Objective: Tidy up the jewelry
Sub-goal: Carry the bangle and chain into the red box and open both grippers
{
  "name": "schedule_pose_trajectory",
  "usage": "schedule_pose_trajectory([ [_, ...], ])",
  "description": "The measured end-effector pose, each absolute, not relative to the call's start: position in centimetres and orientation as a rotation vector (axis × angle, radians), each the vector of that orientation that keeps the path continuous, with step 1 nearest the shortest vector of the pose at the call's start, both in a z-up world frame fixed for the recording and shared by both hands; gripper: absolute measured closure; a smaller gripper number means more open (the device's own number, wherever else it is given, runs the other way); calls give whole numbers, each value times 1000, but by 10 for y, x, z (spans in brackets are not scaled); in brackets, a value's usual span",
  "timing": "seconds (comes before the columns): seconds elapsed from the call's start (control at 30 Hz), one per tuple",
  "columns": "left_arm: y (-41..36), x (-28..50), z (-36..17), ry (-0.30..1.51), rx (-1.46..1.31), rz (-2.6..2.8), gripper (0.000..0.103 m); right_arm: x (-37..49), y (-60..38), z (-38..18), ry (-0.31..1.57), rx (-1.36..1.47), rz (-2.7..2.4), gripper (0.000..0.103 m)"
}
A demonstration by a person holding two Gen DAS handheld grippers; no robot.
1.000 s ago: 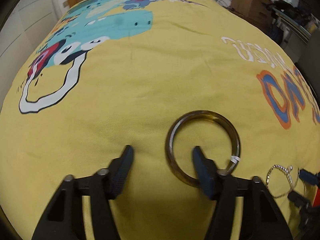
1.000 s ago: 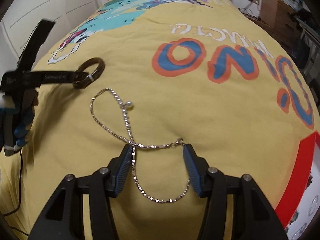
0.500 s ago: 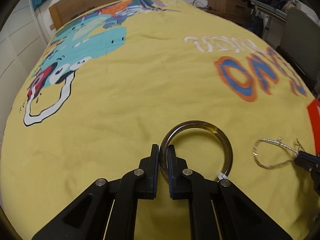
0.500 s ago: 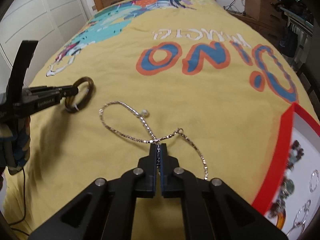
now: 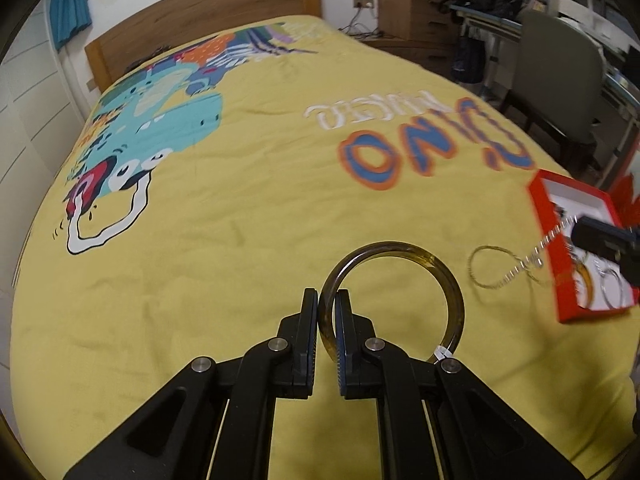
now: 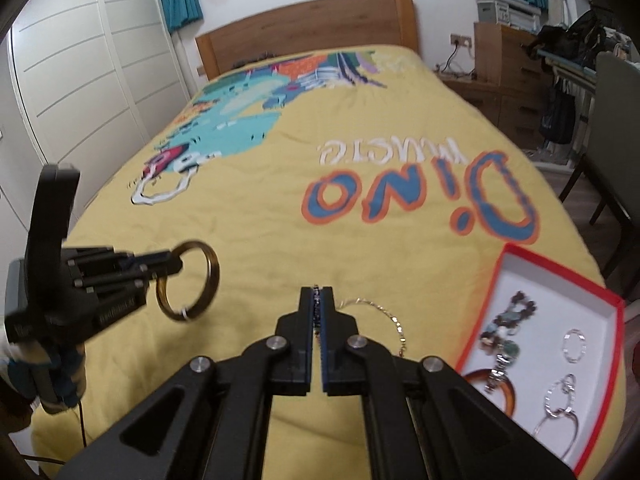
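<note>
A dark amber bangle (image 5: 459,308) hangs above the yellow bedspread, and my left gripper (image 5: 328,294) is shut on its left rim. The right wrist view shows the same bangle (image 6: 213,268) and left gripper (image 6: 176,265) at the left. My right gripper (image 6: 318,292) is shut on a thin silver chain (image 6: 394,320), which dangles off to its right, clear of the cover. In the left wrist view that chain (image 5: 540,246) trails from the right gripper (image 5: 578,226) over the red box (image 5: 538,216). The red box (image 6: 556,270), white inside, lies at the bed's right edge.
Inside the box lie a beaded piece (image 6: 504,332), a silver ring (image 6: 575,344), an amber bangle (image 6: 506,390) and silver loops (image 6: 560,404). A wooden headboard (image 6: 308,28) stands far back, white wardrobe doors (image 6: 80,80) to the left, and a chair (image 5: 560,72) and drawers (image 6: 500,56) to the right.
Both grippers closed, the left on the bangle and the right on the chain. Both lifted their pieces off the bedspread and moved toward the red box, which has come into view.
</note>
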State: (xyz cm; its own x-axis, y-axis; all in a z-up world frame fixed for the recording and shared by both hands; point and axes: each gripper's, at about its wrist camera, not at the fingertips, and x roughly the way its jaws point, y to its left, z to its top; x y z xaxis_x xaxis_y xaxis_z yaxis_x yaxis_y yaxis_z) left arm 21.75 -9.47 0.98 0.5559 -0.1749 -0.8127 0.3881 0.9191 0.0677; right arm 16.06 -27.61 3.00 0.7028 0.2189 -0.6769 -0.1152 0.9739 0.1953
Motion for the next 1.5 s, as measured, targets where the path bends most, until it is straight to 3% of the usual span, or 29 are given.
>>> schedule_pose_trajectory([
  [0.33, -137, 169, 44, 861, 295, -425, 95, 113, -314, 72, 693, 156, 107, 101],
  [0.83, -245, 153, 61, 812, 357, -566, 95, 78, -409, 77, 662, 204, -49, 101],
  [1.5, -364, 174, -7, 912, 449, -644, 95, 101, -499, 20, 705, 297, -156, 101],
])
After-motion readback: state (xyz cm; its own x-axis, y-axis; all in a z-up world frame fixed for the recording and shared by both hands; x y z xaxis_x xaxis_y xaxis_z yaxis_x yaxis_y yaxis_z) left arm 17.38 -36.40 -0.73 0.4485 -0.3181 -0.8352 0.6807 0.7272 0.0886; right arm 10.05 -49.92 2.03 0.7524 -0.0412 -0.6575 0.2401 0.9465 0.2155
